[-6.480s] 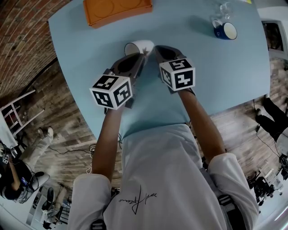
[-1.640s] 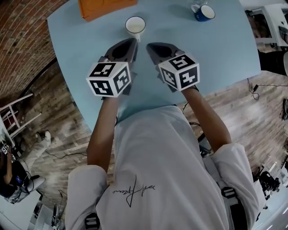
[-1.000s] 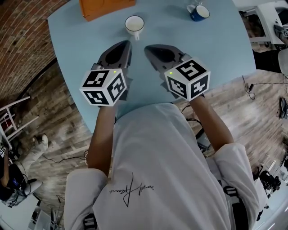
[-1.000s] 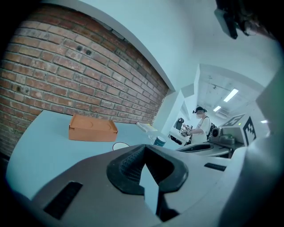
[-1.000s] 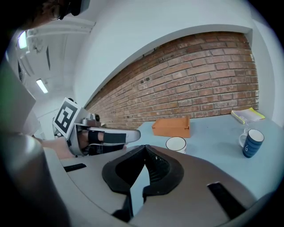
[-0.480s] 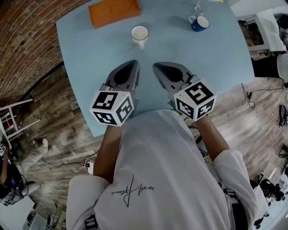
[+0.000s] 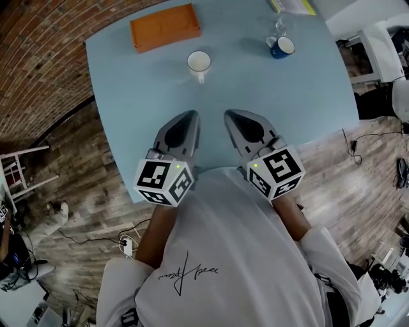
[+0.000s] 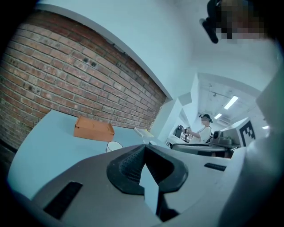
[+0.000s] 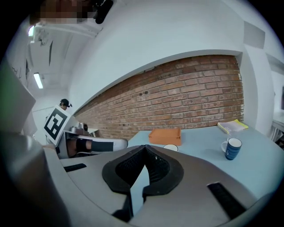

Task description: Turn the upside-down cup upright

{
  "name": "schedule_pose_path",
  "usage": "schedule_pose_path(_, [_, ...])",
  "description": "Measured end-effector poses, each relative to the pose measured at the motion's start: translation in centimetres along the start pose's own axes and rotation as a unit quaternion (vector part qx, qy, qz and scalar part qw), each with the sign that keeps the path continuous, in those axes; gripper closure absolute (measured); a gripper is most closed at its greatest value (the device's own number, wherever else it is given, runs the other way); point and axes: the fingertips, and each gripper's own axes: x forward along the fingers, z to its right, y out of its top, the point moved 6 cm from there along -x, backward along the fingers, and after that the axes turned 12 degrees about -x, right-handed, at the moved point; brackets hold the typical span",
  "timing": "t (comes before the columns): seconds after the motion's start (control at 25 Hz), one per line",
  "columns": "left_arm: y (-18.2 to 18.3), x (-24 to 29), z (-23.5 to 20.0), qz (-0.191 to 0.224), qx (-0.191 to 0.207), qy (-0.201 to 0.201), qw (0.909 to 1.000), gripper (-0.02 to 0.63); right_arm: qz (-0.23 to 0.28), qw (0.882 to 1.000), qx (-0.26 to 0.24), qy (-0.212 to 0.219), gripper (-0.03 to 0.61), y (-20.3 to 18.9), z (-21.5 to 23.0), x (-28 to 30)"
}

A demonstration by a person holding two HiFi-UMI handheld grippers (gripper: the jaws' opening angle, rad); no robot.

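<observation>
The light blue tabletop (image 7: 128, 96) carried everything. Over its near edge hung the left claw (image 7: 192, 115) and the right claw (image 7: 228, 115), side by side and pointing across the tabletop. Each had its jaws together at the tips, with nothing between them. An orange box (image 7: 165, 27) lay flat near the far edge. A yellow-edged book (image 7: 291, 5) lay at the far right corner. The white cup (image 7: 199, 62) stood upright, mouth up, just this side of the box and well apart from both claws. A blue mug (image 7: 282, 46) stood upright near the book.
</observation>
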Motion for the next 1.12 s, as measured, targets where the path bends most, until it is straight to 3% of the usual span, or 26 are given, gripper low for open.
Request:
schedule_pose_path(0.24, [0.7,-1.0,0.4,0.030,0.009,0.025,0.9992,0.603,0.006,1.000,0.007,-0.017,0.558,-0.1,-0.4,-0.7])
schedule_pose_path(0.72, [1.3,-0.7,0.8,0.030,0.027,0.019,0.9990,0.603,0.016,0.999,0.008,-0.028,0.558,0.4,-0.1,-1.4])
schedule_pose_path(1.12, [1.2,-0.7,0.7,0.026,0.015,0.014,0.9995,0.603,0.015,1.000,0.011,-0.023,0.558,0.4,0.0,-1.1])
